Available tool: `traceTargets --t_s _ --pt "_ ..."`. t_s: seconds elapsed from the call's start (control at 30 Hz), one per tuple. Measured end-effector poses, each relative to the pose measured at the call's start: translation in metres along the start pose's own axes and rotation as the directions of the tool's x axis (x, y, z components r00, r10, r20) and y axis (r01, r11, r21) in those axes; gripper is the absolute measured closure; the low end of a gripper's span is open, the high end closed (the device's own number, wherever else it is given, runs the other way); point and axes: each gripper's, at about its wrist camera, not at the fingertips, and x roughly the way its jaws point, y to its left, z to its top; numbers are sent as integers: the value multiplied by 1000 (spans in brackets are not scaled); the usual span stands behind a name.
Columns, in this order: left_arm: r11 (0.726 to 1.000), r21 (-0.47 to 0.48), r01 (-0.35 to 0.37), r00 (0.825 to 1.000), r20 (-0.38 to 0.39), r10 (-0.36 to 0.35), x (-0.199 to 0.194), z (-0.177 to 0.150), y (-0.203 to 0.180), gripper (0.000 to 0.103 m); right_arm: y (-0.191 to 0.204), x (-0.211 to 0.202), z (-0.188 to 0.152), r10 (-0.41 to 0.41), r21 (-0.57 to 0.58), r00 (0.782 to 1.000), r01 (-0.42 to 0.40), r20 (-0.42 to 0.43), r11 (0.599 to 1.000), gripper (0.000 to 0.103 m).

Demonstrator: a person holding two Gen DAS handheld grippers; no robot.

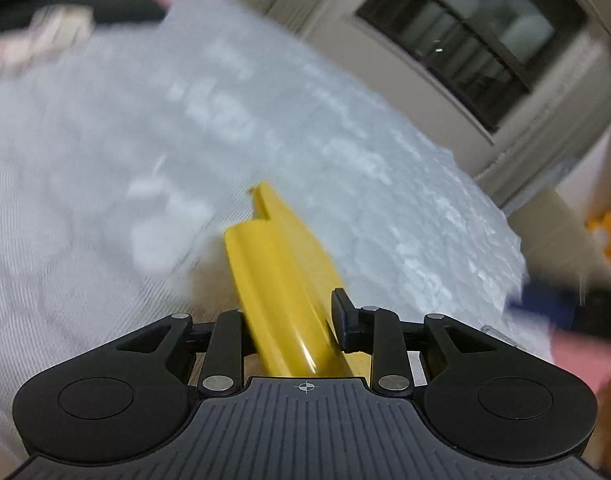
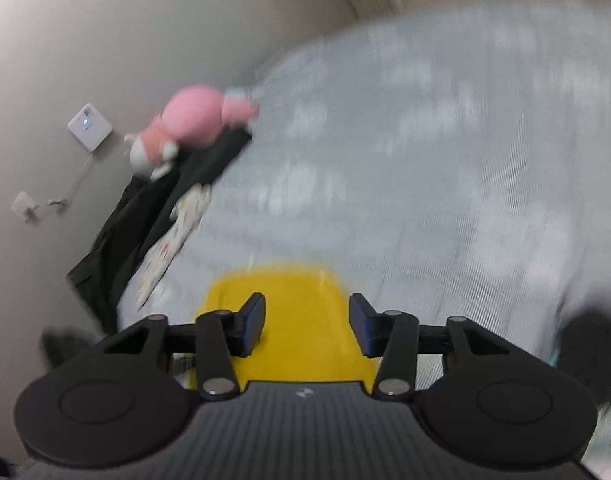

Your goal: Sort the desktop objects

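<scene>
Left wrist view is showing the largest surface first: a bed [image 1: 105, 160] under a pale grey cover, blurring heavily. Behind it a wall with a dark window [image 1: 465, 48] is running along the top right. No counter is showing in either view.

Next in size, a yellow tray [image 1: 281, 280] is standing on edge between the fingers of the left gripper [image 1: 293, 320]. The right finger pad [image 1: 343, 316] is lying against the tray's rim; the other pad is hiding behind the plastic. The grip is reading as clamped on the tray.

Right wrist view is showing the same tray [image 2: 305, 320] lying flat below the right gripper [image 2: 305, 324]. Its fingers are standing apart, one at each side above the tray, pressing on nothing.

At the bed's far left edge, dark cloth [image 2: 153, 216] is lying with a pink plush toy [image 2: 193, 120] on top. A white wall switch [image 2: 90, 126] is sitting behind them.

Step in hand, as a judgement: the tray is being carried to its working place, and sorting has not yet begun.

Next move calls for:
- setting the tray flat and level on the bed, open side up;
- releasing only once it is resting steady;
- keeping the right fingers clear of the rim.
</scene>
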Motion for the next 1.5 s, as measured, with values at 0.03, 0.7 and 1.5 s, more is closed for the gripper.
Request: traceTargets --t_s 0.03,0.7,1.5 --pt "999 -41 -9 1000 -9 9 1 -3 10 66 -13 6 -13 39 71 999 -36 -37 997 51" --pt "901 -433 26 997 -59 -57 9 -39 57 35 -74 85 -139 309 627 950 -262 36 733 70" --pt "942 -324 86 990 -79 -118 38 -27 21 62 -86 2 -76 -34 263 960 -43 279 964 88"
